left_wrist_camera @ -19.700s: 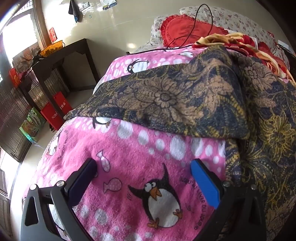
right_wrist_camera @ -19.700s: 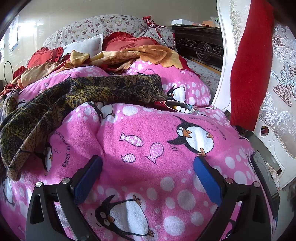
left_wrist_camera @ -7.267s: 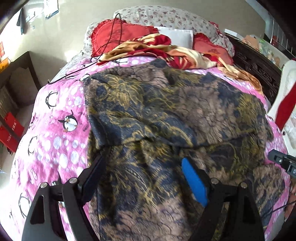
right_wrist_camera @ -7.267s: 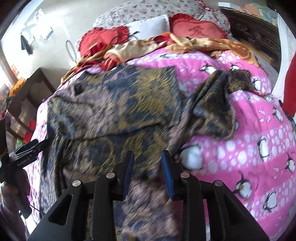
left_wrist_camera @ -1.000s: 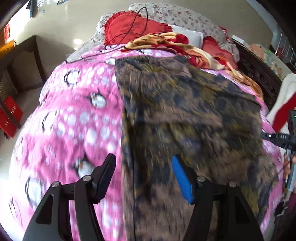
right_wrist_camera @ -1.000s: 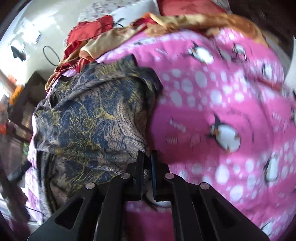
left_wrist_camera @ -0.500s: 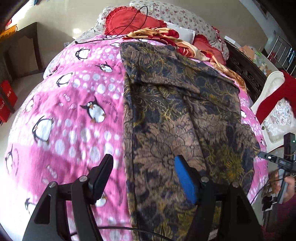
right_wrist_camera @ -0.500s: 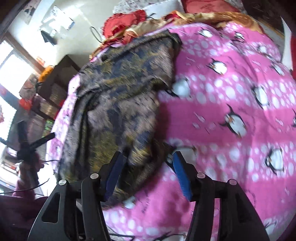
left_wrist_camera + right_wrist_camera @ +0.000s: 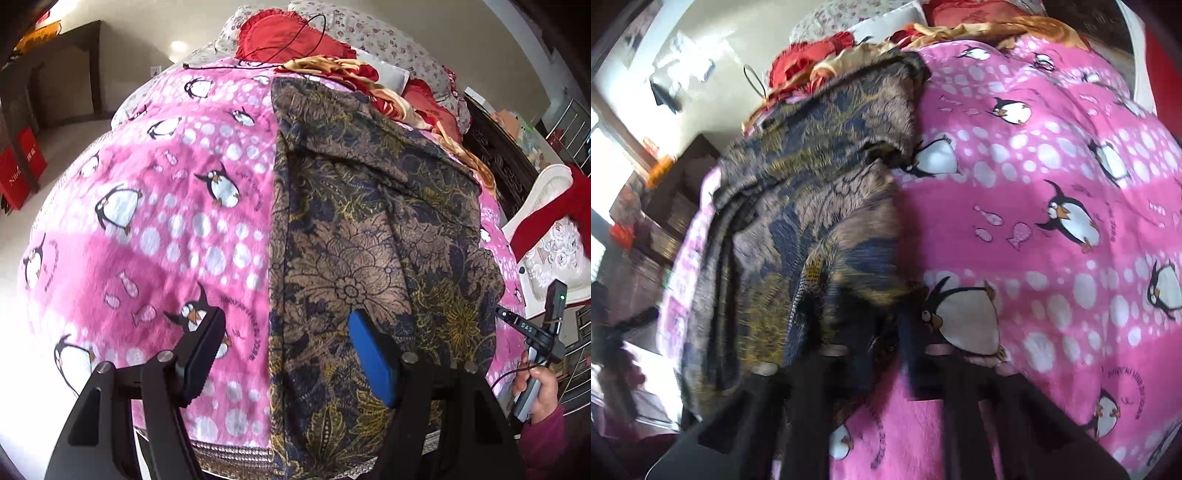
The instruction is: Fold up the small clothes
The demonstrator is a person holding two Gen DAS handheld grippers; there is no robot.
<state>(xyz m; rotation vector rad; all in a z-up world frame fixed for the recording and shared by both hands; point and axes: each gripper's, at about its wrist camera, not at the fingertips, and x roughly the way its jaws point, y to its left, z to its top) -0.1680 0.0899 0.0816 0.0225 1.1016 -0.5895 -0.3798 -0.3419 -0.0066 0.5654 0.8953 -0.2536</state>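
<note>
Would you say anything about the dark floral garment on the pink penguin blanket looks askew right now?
Yes. The dark floral garment lies straight along its left edge, but its right side is bunched in uneven folds, so it isn't flat on the pink penguin blanket.

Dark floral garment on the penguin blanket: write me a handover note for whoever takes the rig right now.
Left claw: open, straddling the dark floral garment at its left edge near the bed's foot, gripping nothing.
Right claw: blurred; shut on the garment's near right edge, having just closed.
Garment: lies as a long strip on the pink penguin blanket, right side rumpled.
Done: folded lengthwise.
Left: probably smooth it, fold end to end.
</note>
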